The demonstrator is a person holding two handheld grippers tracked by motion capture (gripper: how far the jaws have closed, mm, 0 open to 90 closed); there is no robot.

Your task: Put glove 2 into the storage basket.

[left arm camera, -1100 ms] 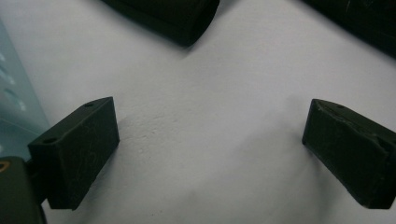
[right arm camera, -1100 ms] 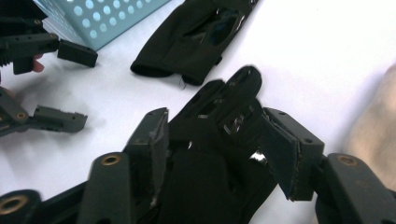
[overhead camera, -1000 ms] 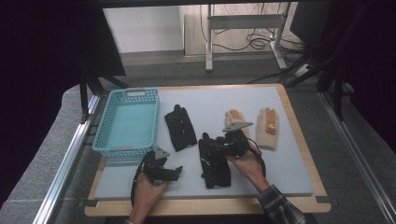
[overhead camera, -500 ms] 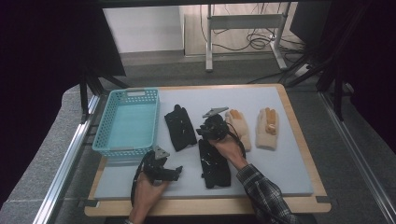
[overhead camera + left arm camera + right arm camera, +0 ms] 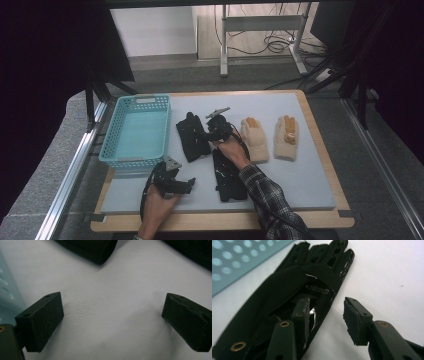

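While the right gripper (image 5: pixel 214 131) reached toward the far black glove (image 5: pixel 192 136), that glove lay flat on the grey worktop (image 5: pixel 300 180), just right of the blue basket (image 5: pixel 136 131), its fingertips pointing far. From the right gripper view the same glove (image 5: pixel 294 297) ran diagonally, fingertips toward the top, shiny patches across the back and cuff. Gripper fingers (image 5: pixel 353 320) stood apart: one over the cuff end of the glove, the other over bare worktop on the glove's right edge. Could not tell whether the one over the cuff touched the fabric. Nothing was clamped between them.

Second black glove (image 5: pixel 228 176) lay nearer, right of centre, partly under the person's right forearm in a plaid sleeve (image 5: pixel 267 200). Two cream gloves sat right of the hand: one (image 5: pixel 254 138) just beside the gripper, the other (image 5: pixel 286 137) a little farther right, both with orange fingertips pointing far.

Left gripper (image 5: pixel 186 184) rested low on the near left of the worktop, close to the basket's near rim, held in the person's left hand (image 5: pixel 156 205). In the left gripper view its fingers (image 5: pixel 41 321) were wide apart over bare worktop, holding nothing; a dark glove edge (image 5: pixel 92 250) showed ahead and the basket wall (image 5: pixel 7 290) at the left margin.
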